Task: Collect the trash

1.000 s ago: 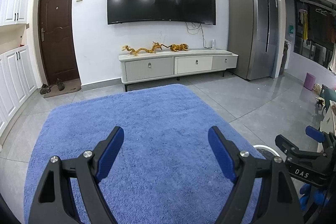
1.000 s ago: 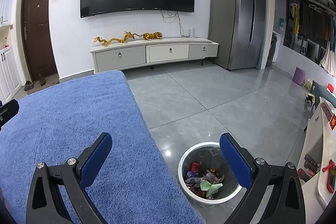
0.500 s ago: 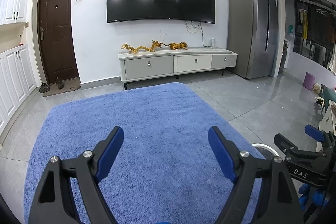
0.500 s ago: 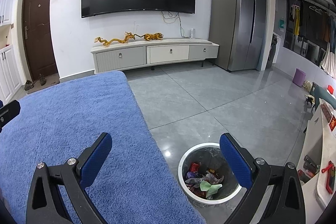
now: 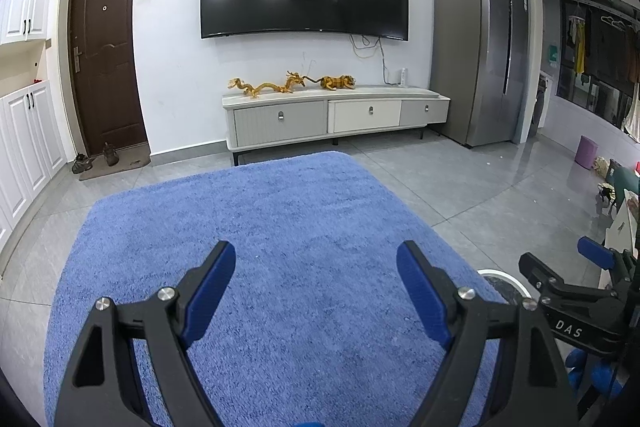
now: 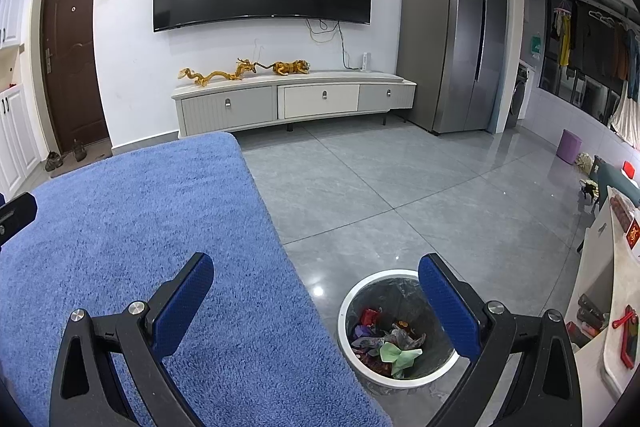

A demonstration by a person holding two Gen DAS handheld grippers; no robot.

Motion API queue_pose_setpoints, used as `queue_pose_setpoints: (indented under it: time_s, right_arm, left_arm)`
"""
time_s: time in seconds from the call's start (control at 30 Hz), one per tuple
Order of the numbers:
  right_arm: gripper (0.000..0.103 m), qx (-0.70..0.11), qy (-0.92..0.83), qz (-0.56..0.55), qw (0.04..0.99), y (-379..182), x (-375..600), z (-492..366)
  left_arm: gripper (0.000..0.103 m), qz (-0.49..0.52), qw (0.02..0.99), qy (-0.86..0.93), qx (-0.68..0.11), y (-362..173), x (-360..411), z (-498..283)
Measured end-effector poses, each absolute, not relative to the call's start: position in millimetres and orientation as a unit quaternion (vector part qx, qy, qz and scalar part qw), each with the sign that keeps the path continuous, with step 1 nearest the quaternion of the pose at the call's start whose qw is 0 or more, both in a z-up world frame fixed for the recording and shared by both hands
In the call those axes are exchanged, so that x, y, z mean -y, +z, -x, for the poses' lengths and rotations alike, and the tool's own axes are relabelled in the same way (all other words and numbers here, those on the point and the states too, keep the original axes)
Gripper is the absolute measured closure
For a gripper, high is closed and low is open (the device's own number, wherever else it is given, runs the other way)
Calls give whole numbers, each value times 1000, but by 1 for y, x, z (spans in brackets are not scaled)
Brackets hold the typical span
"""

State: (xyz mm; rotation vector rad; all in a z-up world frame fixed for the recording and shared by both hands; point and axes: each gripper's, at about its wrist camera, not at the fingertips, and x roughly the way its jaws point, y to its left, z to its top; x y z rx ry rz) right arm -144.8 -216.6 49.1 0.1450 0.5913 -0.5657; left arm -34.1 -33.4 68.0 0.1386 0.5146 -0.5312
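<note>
Left tongs (image 5: pixel 316 291), right tongs (image 6: pixel 316 301): both spread, empty, above blue rug (image 5: pixel 280 251). Trash (image 6: pixel 386 339): inside bin (image 6: pixel 344 327), beside rug. You should scan rug for leftovers.

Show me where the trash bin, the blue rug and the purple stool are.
trash bin (image 6: pixel 374 375), right wrist view, on its white rim.
blue rug (image 6: pixel 132 227), right wrist view, on its bare pile.
purple stool (image 6: pixel 569 146), right wrist view, on its side.

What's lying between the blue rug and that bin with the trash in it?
Only bare grey floor tile separates the blue rug from the bin, seen in the right wrist view.
</note>
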Motion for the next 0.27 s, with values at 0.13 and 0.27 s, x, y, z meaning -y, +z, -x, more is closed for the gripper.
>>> queue_pose_setpoints:
  time_s: [0.13,0.27]
  right_arm:
    - [0,-286,-276,-70,915,49,217,145]
    - [0,-285,-277,-71,915,49,216,146]
  left_arm:
    - [21,-68,930,-259,-251,68,35,35]
    - [21,-68,930,-258,-252,68,34,36]
